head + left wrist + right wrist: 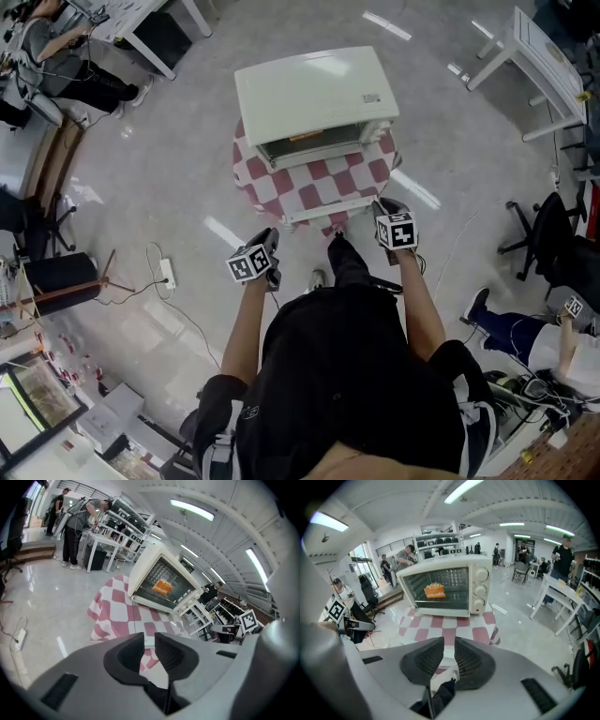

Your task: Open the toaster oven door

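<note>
Looking steeply down past my own dark top. Far out at 10 o'clock, a white power strip (167, 274) lies on the glossy pale floor (141, 197). Nearer, at 11 o'clock, my left tongs (149, 638) hang in the air just off the near edge of the surface. Their grey jaws stand a narrow slit apart, released, with nothing pressed between the pads. A black-and-white marker cube (248, 264) sits on their back.

Straight ahead at 12 o'clock is a small round surface (251, 183) draped in a red-and-white checked cloth. On it stands the cream, box-shaped metal toaster oven (314, 89), with its front facing me. Its glass door (323, 183) is open, folded down roughly flat over the cloth, so the checks show through the pane. The door's white bar handle (330, 211) lies at the near edge of the surface, between my two tongs. A small orange item (434, 591) sits inside the oven. Three round cream knobs (479, 589) run down the right side of the front.

At 1 o'clock, my right tongs (449, 641) hover near the handle's right end. Their ribbed jaws are also only a narrow gap apart and grip nothing. The pale handle shows through the gap, beyond the pads.
</note>
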{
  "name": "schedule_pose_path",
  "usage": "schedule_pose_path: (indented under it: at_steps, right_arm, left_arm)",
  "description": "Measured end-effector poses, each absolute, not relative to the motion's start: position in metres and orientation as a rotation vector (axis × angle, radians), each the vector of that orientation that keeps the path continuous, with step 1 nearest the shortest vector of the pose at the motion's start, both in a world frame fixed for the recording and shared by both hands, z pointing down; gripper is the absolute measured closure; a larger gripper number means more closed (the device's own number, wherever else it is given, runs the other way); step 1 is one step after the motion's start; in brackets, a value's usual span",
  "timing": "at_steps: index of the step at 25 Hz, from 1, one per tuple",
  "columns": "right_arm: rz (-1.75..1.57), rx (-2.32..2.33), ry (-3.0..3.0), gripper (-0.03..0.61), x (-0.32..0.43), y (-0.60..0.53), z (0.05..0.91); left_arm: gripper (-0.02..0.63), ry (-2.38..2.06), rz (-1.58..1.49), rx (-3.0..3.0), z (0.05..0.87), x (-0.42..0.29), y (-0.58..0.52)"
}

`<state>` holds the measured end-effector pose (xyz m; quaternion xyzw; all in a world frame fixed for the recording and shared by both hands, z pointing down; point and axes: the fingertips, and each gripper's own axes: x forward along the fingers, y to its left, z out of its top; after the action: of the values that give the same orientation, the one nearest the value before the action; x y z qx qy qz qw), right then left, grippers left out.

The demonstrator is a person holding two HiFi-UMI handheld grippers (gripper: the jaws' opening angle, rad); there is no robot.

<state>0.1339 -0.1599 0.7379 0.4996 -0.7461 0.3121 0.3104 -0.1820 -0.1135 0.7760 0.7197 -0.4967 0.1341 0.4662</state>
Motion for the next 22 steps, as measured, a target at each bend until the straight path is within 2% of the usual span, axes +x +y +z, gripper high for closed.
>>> schedule_pose_path:
  at_steps: [6,22]
  right_arm:
    - [0.658,1.468,-2.164,0.542,0.099,-0.11,0.655]
    - [0.325,1.602,-2.445,0.551,0.046,0.005,0.509]
  left_arm:
    - [0.597,-1.287,0.297,1.989,0.708,-0.178,-0.079]
    - [0.604,-1.544,0.056,2.433,0.511,-0.137,-0.004]
